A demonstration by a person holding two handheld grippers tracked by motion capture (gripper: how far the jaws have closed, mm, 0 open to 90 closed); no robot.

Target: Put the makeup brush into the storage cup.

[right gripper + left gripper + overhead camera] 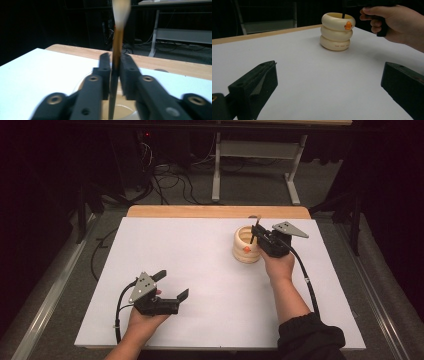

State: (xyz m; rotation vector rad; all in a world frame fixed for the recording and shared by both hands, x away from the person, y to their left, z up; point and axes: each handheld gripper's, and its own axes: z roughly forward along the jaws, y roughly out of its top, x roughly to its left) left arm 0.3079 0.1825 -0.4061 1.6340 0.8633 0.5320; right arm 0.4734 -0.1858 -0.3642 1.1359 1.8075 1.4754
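Observation:
A cream holder [243, 240] made of three stacked rings, with a small orange mark [348, 25], stands at the back right of the white table top [200, 270]. A thin dark brush [256, 225] with a pale tip stands upright in the holder's mouth. My right gripper [255, 236] hovers just over the holder. In the right gripper view the brush [117, 50] runs up between the jaws of the right gripper [114, 56], with a thin gap beside it, so the jaws are open around it. My left gripper [173, 284] rests near the front left, wide open and empty. Its jaws face the holder [337, 31].
A wooden strip [215, 211] borders the far edge of the table top. Beyond it on the floor stand a metal table frame [255, 150] and loose cables [170, 180]. Bare white surface lies between the two grippers.

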